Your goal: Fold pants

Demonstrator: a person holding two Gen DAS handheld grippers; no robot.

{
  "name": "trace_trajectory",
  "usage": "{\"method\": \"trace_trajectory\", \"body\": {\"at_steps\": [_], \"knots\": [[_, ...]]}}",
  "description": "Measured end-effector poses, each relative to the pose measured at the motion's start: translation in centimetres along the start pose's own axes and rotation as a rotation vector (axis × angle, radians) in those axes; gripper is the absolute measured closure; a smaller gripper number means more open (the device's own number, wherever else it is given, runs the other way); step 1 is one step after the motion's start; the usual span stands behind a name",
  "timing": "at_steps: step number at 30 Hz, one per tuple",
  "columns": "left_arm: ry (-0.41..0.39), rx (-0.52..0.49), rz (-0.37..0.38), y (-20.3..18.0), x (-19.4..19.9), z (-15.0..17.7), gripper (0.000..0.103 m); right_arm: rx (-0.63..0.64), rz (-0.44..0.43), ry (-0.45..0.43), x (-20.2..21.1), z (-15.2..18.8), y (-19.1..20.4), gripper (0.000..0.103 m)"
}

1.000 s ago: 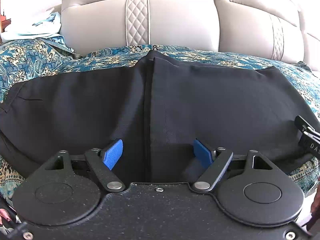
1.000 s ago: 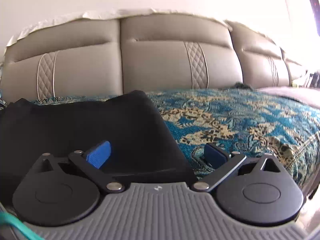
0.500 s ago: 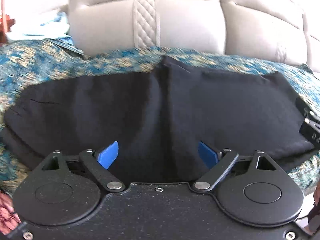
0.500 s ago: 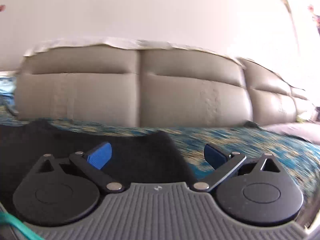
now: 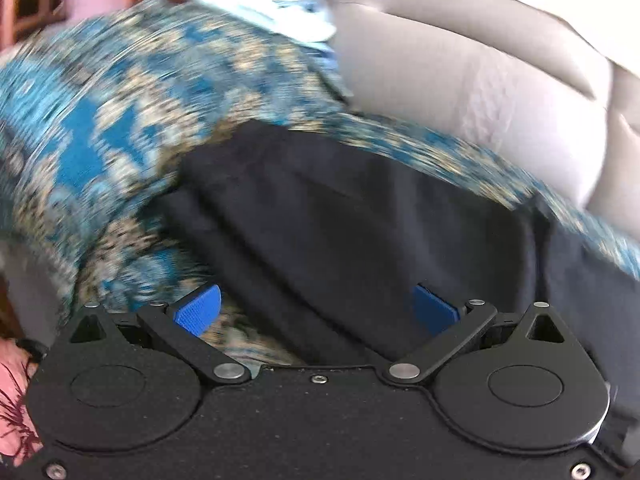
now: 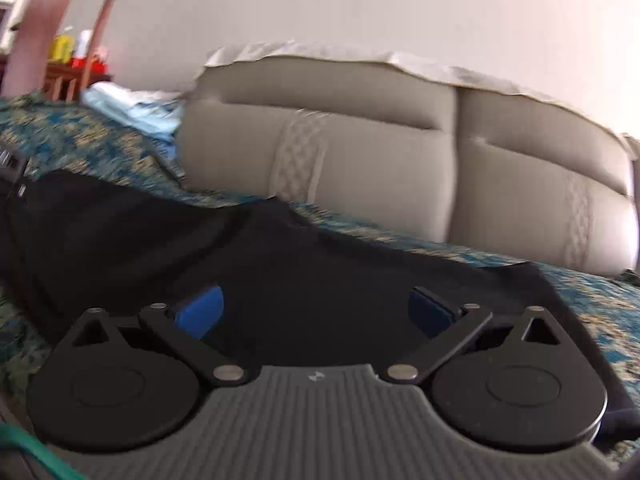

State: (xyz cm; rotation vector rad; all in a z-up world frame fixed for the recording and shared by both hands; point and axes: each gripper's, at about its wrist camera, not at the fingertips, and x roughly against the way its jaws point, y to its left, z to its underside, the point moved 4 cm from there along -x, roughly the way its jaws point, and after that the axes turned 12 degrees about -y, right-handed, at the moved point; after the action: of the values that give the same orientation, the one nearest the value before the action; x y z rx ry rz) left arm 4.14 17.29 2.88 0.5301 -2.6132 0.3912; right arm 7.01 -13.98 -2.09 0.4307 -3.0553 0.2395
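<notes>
Black pants (image 5: 360, 220) lie folded flat on a blue and gold patterned cover (image 5: 100, 120) over a sofa seat. My left gripper (image 5: 316, 308) hovers over their left end with its jaws opening wide; the blue pads (image 5: 198, 308) press on nothing. In the right wrist view the pants (image 6: 280, 272) stretch across the seat from left to right. My right gripper (image 6: 316, 308) stands open above their near edge, and nothing is held between its pads (image 6: 200, 312). Both views are blurred by motion.
Grey leather back cushions (image 6: 360, 160) rise behind the seat. Light blue cloth (image 6: 132, 108) is heaped at the sofa's left end. A wooden stand with bottles (image 6: 76, 52) stands beyond it. The other gripper's edge (image 6: 12, 168) shows at far left.
Both grippers have swung left and rolled. The left one now looks at the pants' left end and bare cover, with its jaws wider apart. The right one now sees the whole pants.
</notes>
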Motion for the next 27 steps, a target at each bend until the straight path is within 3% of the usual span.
{"method": "trace_trajectory", "body": {"at_steps": [2,5,9,13,20,21,24,27], "knots": [[0.018,0.054,-0.016,1.6,-0.9,-0.5,0.001,0.014,-0.048,0.036,-0.3,0.4,0.9,0.0],[0.017,0.124,-0.043,3.5,-2.1,-1.1,0.006,0.028,-0.052,0.019,-0.4,0.7,1.5,0.0],[0.019,0.211,-0.02,4.9,-3.2,-1.3,0.019,0.001,-0.067,0.036,-0.8,0.6,0.9,0.0],[0.043,0.296,-0.021,5.9,-4.6,-1.3,0.019,-0.047,-0.085,0.057,-1.1,0.7,0.2,0.0],[0.022,0.264,-0.072,5.5,-6.1,-1.9,0.02,-0.043,-0.09,0.053,-1.1,0.8,0.3,0.0],[0.018,0.257,-0.083,5.4,-6.2,-1.9,0.026,-0.044,-0.09,0.054,-1.1,0.8,0.3,0.0],[-0.04,0.204,-0.138,5.1,-5.2,-2.4,0.078,-0.043,-0.091,0.055,-1.1,0.8,0.3,0.0],[-0.117,0.163,-0.087,4.7,-3.5,-2.5,0.081,-0.043,-0.091,0.055,-1.1,0.8,0.3,0.0]]}}
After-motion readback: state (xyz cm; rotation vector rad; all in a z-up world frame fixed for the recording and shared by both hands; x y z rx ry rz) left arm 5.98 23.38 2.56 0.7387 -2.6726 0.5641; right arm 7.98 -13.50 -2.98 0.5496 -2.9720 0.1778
